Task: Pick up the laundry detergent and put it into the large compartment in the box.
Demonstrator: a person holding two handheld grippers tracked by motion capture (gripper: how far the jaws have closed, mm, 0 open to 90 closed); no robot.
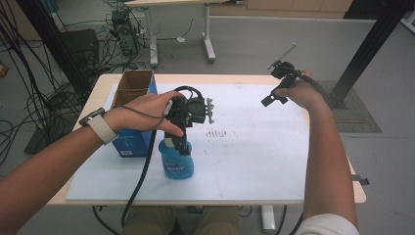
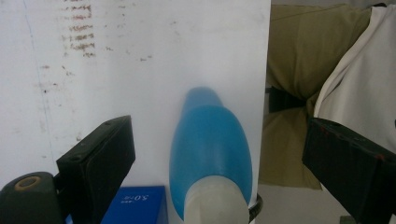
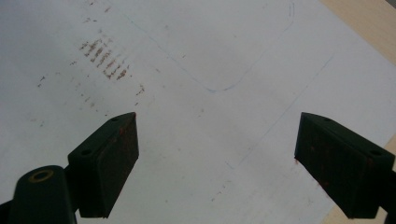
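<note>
Grey floor (image 1: 254,44), tangled cables (image 1: 29,98), black post (image 1: 372,44)

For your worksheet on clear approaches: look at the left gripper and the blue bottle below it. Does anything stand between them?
Nothing visible does. The left gripper hangs open right above the blue bottle, a jaw on either side, with gaps. The blue box stands beside the bottle, not between.

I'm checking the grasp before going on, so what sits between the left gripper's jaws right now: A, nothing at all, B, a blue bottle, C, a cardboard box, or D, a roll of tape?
B: in the left gripper view the blue bottle stands between the wide-apart jaws of the left gripper, with a gap to each one.
</note>
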